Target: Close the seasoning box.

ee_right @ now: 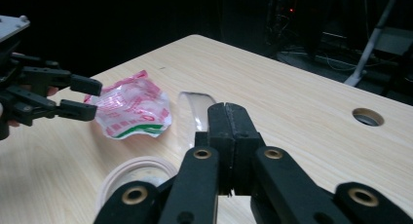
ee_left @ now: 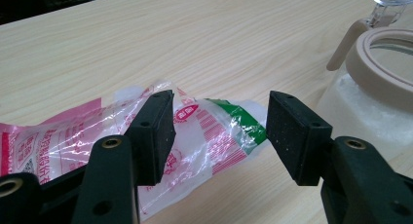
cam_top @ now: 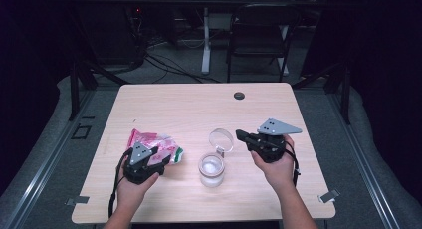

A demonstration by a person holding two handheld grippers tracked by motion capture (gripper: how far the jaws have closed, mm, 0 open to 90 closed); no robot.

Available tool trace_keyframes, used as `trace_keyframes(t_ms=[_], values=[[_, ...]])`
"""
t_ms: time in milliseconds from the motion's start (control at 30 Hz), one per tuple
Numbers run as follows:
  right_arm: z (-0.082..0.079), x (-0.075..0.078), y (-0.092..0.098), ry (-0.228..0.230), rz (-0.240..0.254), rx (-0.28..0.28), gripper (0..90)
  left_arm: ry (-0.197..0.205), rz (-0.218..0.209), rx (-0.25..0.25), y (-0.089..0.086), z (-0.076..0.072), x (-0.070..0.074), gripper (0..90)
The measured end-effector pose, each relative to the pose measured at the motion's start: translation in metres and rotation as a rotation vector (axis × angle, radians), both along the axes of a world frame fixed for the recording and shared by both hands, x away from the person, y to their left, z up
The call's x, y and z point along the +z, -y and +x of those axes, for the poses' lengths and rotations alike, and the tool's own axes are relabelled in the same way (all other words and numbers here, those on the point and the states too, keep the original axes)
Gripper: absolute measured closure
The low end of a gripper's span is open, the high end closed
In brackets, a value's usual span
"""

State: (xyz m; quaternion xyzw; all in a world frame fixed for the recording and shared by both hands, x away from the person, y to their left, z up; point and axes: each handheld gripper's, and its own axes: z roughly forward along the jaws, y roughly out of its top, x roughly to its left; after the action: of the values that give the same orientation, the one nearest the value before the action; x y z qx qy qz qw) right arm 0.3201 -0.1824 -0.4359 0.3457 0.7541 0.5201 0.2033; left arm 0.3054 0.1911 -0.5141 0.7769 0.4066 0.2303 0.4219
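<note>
Salt-refill work looks only partly done, judging by how things lie. On the wooden table (cam_top: 164,102) a clear jar (cam_top: 211,170) stands near the front middle, holding a low layer of white grains, its beige rim bare and its hinged clear lid (cam_top: 221,140) swung open at the jar's 12 o'clock. The crumpled red, white and green plastic bag (cam_top: 157,143) lies at the jar's 9 o'clock, well flattened, so it may already be largely emptied, though I cannot tell how much is left inside.

The left gripper (ee_left: 219,131) sits at the bag's 5 o'clock in the high view; its jaws stand fairly wide with the bag's green-striped corner lying between them, and the pads do not press on it, so nothing is gripped yet. The right gripper (ee_right: 229,124) hovers at the jar's 2 o'clock, jaws closed tight together with nothing between them.

What seems left: either take up the bag for another pour or set it aside, then swing the lid down onto the rim.
</note>
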Motion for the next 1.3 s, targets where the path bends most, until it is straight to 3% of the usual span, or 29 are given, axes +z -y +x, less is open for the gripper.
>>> trace_keyframes(t_ms=[200,433,633,1300], values=[[0.009,-0.004,0.012,-0.031,-0.003,-0.035,90.0,-0.002,-0.008,0.018,-0.005,-0.001,-0.001,44.0],[0.020,-0.017,0.010,-0.061,-0.041,-0.063,90.0,0.003,-0.016,0.035,-0.011,-0.003,0.000,43.9],[0.026,-0.023,0.011,-0.078,-0.045,-0.074,90.0,0.006,-0.011,0.043,-0.013,-0.005,-0.001,43.9],[0.042,-0.035,0.005,-0.112,-0.035,-0.064,90.0,0.005,-0.016,0.093,-0.027,-0.012,-0.001,43.9]])
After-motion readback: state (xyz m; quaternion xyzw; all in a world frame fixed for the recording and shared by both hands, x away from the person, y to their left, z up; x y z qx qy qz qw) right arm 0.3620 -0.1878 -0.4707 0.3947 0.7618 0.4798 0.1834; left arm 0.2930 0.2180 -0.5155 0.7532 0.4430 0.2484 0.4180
